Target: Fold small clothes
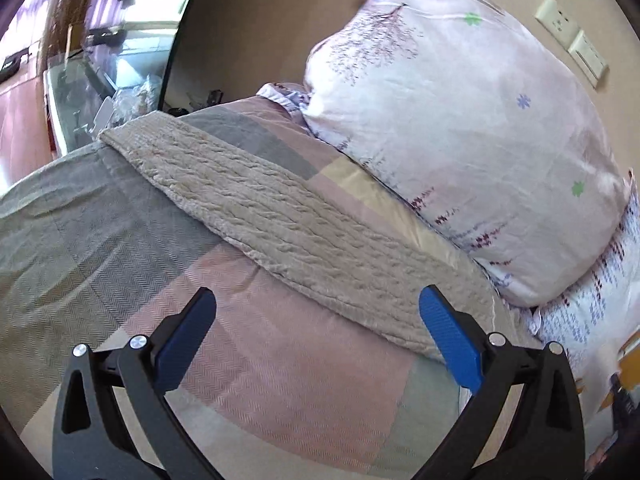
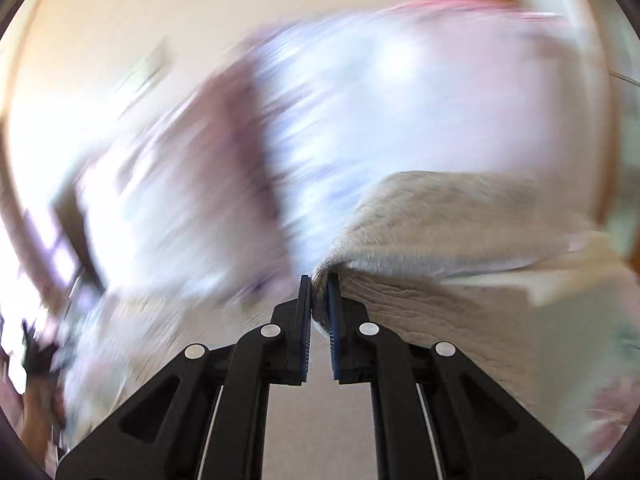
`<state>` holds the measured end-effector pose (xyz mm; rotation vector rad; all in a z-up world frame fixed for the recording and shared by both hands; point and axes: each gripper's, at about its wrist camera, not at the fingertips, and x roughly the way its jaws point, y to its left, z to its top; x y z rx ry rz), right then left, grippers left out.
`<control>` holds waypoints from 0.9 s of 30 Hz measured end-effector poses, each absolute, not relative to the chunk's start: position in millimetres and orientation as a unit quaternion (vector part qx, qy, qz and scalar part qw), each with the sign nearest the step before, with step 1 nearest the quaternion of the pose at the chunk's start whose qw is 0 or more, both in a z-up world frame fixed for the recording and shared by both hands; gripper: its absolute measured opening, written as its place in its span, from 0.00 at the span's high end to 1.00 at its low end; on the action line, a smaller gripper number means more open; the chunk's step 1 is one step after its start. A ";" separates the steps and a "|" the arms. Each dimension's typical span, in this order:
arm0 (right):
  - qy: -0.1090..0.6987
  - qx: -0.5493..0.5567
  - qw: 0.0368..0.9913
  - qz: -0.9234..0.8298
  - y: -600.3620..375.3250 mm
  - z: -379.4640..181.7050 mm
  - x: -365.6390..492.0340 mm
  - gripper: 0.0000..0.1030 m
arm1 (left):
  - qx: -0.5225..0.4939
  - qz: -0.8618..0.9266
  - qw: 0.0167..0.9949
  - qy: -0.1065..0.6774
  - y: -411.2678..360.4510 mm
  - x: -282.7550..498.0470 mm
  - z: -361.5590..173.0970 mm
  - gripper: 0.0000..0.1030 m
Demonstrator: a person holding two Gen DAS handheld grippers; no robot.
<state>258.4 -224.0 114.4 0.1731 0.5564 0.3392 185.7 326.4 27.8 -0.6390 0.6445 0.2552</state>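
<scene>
Bed (image 1: 100, 220) fills the lower and left of the left wrist frame, covered in a checked grey, pink and cream spread. A floral pillow (image 1: 460, 120) is propped at upper right against a tan wall; a second patterned pillow (image 1: 592, 292) is seen below it at the right edge.

Beige cable-knit garment (image 1: 288, 216) is laid as a long band diagonally across the bed, from upper left of centre to lower right, its far edge running beside the floral pillow.

Left gripper (image 1: 318, 302) is held over the spread at the bottom of the frame, jaws spread wide, nothing between them; the right blue pad (image 1: 448, 344) sits over the garment's near edge, contact cannot be told.

Wall sockets (image 1: 572, 36) are seen at upper right.

Right wrist view is heavily motion-blurred. Right gripper (image 2: 319, 296) is at lower centre, jaws closed on a bunched corner of the garment (image 2: 460, 220), which is lifted and spreads out to the right of the frame. Pale pillow fabric is smeared across the background.
</scene>
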 end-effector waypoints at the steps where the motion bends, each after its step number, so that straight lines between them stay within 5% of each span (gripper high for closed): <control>1: 0.299 0.068 0.931 0.199 -198.4 104.5 261.9 0.85 | -0.328 0.129 0.881 0.315 334.2 187.6 24.4 0.09; 3: 0.349 0.042 0.899 0.262 -152.1 83.0 263.5 0.81 | -0.371 0.126 0.864 0.316 348.9 190.5 18.1 0.24; 5: 0.344 0.036 0.898 0.273 -141.8 78.7 258.6 0.65 | -0.398 0.132 0.851 0.317 362.3 193.5 13.5 0.29; 7: 0.312 0.052 0.918 0.241 -165.3 87.6 251.1 0.32 | -0.416 0.148 0.841 0.312 377.1 199.0 10.4 0.35; 19: 0.314 0.130 0.932 0.127 -288.8 71.5 209.7 0.29 | -0.504 0.181 0.800 0.269 439.8 222.7 2.2 0.41; 20: 0.315 0.128 0.931 0.130 -283.9 70.1 205.6 0.29 | -0.500 0.183 0.802 0.273 440.6 225.8 1.8 0.56; 21: 0.318 0.126 0.930 0.135 -279.7 67.7 204.7 0.29 | -0.493 0.178 0.803 0.282 441.4 231.1 0.4 0.85; 22: 0.319 0.127 0.929 0.139 -276.8 66.0 203.4 0.29 | -0.487 0.176 0.805 0.290 440.6 234.5 0.8 0.95; 27: 0.306 0.142 0.931 0.137 -286.0 66.4 187.5 0.29 | -0.320 0.116 0.894 0.289 366.7 252.4 73.2 0.94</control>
